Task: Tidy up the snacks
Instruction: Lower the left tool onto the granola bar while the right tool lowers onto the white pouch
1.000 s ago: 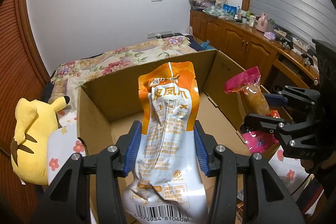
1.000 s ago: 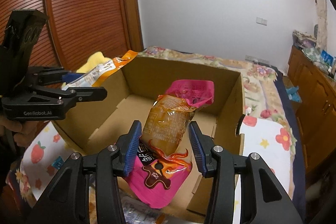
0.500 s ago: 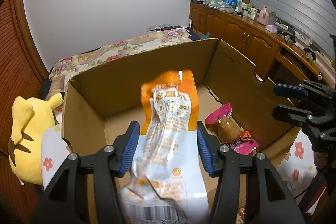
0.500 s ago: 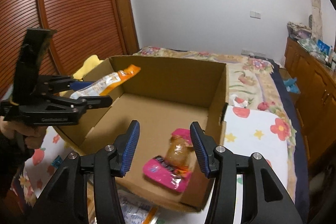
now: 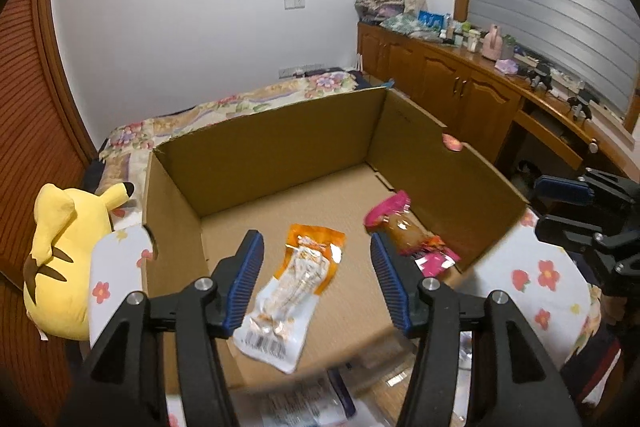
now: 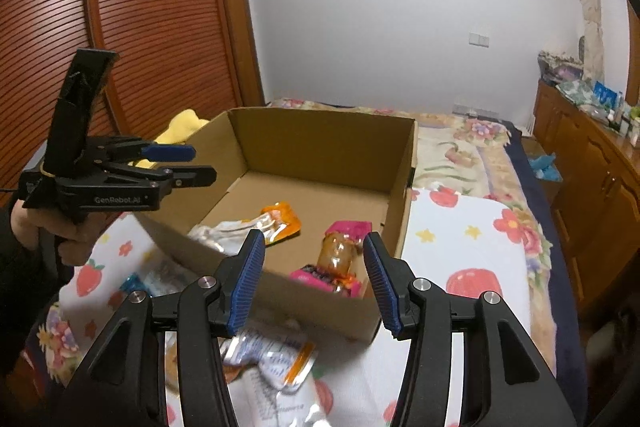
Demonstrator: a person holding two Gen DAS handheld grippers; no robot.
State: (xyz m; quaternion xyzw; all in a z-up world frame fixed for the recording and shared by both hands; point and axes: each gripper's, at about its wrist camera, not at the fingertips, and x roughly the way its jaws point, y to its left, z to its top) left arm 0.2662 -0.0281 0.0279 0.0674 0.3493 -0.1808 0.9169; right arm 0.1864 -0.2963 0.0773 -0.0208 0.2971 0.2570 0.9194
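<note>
1. Right, big picture: box sits on the bed, open top. Two snacks already lie on its floor: orange pack toward the left, pink pack by the right wall. More packets lie loose on the bedding in front of the box, not yet sorted.
2. Left gripper hangs over the near edge of the box, jaws about half open and empty, having just been opening; the orange pack lies below the gap, not touched by the pads.
3. Right gripper: same, half open, has just been opening, nothing held. Pink pack shows beyond it on the box floor.
4. Risk: box near wall is low and soft. My guess is a gripper dropping for the loose packets could clip it and shove or tip the box on the soft bedding.
5. Risk: both grippers are close together over the same edge; reaching for the same pile could knock them together.
6. Risk: loose packets are glossy, flat and overlapping, so a pinch may slip or lift two at once.
7. Hard to see: loose packets are blurred and half hidden behind the jaws; count and types unclear. Pink pack's lower end is cut off by the box wall in the right view.
8. Plush beside the box: irrelevant, just near the left wall.
</note>
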